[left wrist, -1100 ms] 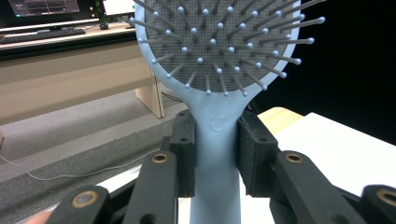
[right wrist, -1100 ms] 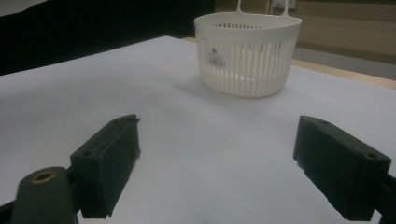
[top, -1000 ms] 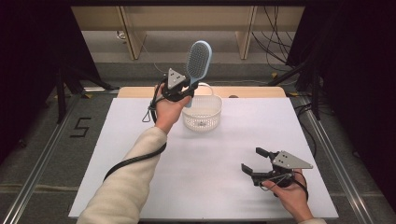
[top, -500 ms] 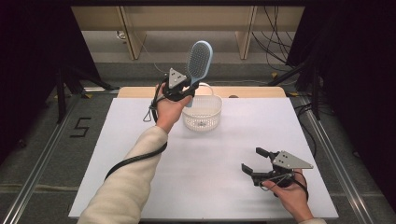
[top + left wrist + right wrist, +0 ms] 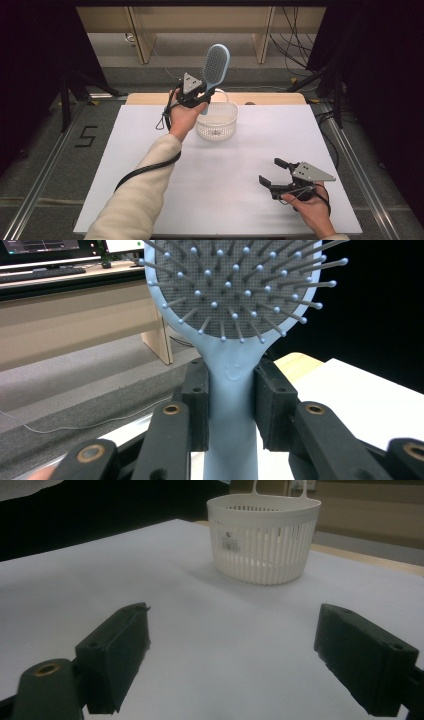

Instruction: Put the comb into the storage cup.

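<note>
We clamp the blue hairbrush (image 5: 216, 64) upright in our left gripper (image 5: 199, 94) above the far basket (image 5: 216, 127); our right gripper (image 5: 273, 173) gapes empty, near right.

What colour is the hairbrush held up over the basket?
Light blue hairbrush, with a grey bristle pad; clearest in the left gripper view.

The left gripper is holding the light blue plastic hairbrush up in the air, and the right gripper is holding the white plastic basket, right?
Not quite. The left gripper does hold the light blue plastic hairbrush up, but the right gripper holds nothing. The right gripper view shows its jaws wide open over bare table, with the white plastic basket standing well apart, farther back.
</note>
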A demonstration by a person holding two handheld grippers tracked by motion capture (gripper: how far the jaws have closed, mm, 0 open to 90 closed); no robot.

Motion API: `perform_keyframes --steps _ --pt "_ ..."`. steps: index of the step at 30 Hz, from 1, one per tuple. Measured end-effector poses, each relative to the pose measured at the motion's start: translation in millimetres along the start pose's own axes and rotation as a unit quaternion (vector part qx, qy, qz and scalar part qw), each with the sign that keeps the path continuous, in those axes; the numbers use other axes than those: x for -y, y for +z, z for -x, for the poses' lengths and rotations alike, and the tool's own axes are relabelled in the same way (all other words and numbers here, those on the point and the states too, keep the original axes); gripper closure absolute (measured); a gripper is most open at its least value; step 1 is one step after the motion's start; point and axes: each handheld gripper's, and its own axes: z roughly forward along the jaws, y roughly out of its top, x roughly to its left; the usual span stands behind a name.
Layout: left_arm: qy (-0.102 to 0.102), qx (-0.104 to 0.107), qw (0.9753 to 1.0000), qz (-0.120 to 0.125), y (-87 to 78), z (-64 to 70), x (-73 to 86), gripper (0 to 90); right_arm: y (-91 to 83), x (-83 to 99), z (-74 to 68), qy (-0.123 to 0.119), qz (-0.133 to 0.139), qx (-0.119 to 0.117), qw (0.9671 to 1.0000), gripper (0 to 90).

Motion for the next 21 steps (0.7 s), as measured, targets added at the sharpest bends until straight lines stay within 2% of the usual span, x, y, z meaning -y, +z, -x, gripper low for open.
perform_keyframes --steps 21 --pt "0.005 -0.002 1.0000 -0.001 3.1 -1.3 -0.4 69.8 -0.7 0.2 -0.1 0.001 -0.001 0.001 1.0000 15.3"
